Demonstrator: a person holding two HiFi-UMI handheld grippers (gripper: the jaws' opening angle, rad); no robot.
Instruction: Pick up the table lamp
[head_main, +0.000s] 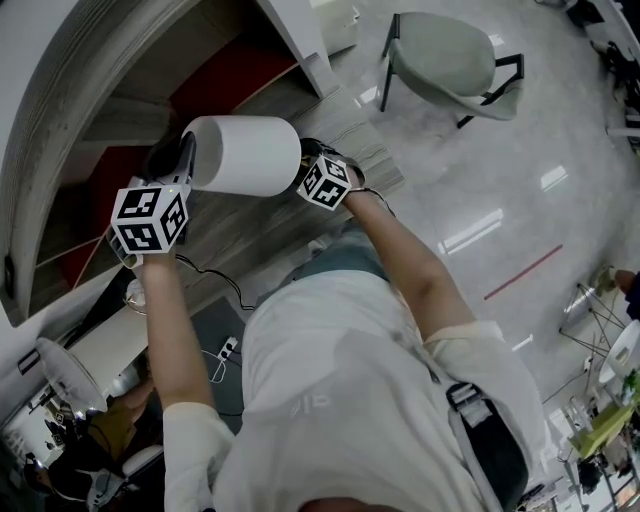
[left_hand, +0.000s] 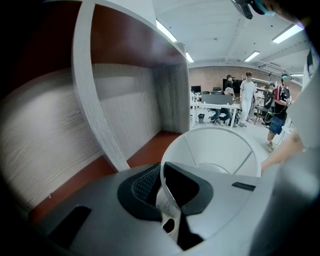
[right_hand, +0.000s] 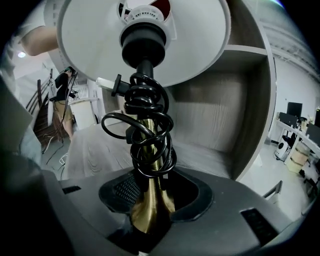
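The table lamp has a white drum shade (head_main: 240, 155), a brass stem (right_hand: 150, 200) and a black cord (right_hand: 147, 135) wound round the stem. It lies roughly level between my two grippers, above a wood-grain shelf (head_main: 230, 235). My left gripper (head_main: 185, 160) is shut on the shade's thin rim (left_hand: 161, 175), one pad inside and one outside the shade (left_hand: 215, 150). My right gripper (right_hand: 150, 197) holds the flared lower part of the stem, with the pads against the brass. The shade's underside and black socket (right_hand: 144, 40) fill the top of the right gripper view. The lamp's base is hidden.
A curved shelf unit with grey wood-grain boards and red back panels (left_hand: 125, 40) stands just behind the lamp. A grey chair (head_main: 445, 65) is on the glossy floor beyond. A power strip and cables (head_main: 225, 350) lie below. Several people (left_hand: 247, 97) stand far off.
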